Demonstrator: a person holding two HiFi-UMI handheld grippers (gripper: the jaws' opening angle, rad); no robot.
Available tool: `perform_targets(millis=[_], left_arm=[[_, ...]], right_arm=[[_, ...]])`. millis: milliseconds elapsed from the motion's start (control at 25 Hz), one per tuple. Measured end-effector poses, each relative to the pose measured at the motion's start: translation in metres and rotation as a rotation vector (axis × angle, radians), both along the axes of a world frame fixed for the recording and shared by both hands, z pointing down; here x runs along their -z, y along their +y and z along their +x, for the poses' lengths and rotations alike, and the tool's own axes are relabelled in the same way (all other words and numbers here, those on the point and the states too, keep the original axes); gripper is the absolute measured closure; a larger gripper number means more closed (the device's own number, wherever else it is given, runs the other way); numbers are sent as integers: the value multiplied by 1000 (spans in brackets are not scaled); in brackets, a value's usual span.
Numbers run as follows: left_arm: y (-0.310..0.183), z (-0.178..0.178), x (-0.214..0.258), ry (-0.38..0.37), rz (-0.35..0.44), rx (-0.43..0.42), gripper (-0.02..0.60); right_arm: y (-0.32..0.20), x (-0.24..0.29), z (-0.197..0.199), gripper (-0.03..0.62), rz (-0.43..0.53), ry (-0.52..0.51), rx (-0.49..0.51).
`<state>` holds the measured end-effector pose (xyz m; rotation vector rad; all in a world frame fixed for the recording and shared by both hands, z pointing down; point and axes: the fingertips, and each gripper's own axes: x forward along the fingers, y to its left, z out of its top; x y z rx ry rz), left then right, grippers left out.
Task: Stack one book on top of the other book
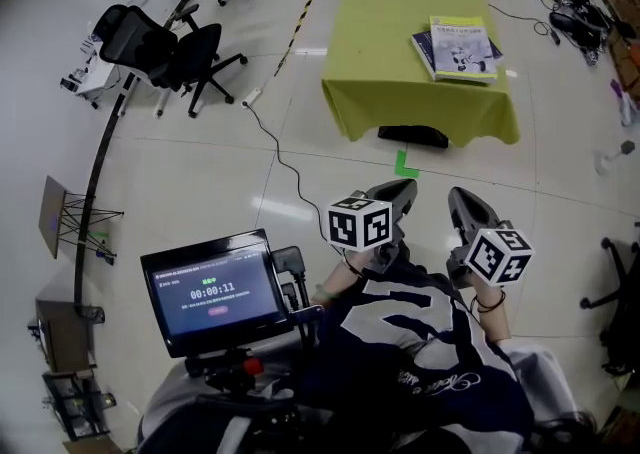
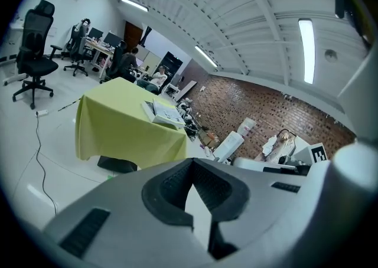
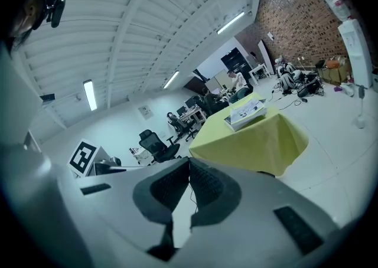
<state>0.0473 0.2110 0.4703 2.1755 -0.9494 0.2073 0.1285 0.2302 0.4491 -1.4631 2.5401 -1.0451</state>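
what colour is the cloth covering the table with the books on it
Yellow-green, a plain tablecloth with no pattern; the head view shows it best.

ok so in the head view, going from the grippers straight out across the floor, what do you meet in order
green tape mark on the floor → table with the yellow-green cloth → books

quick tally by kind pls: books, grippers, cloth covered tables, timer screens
books: 2 (yellow-green book lying on top of dark book)
grippers: 2 (left gripper, right gripper, fingers together on both, nothing held)
table: 1, under a yellow-green cloth
timer screen: 1
total: 6
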Motion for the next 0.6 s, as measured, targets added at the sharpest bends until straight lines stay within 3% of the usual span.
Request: perform_targets(millis=[600], left_arm=[[6, 20, 6, -5, -9, -47, 577]], right_arm=[[8, 7, 15, 599, -13, 17, -11]])
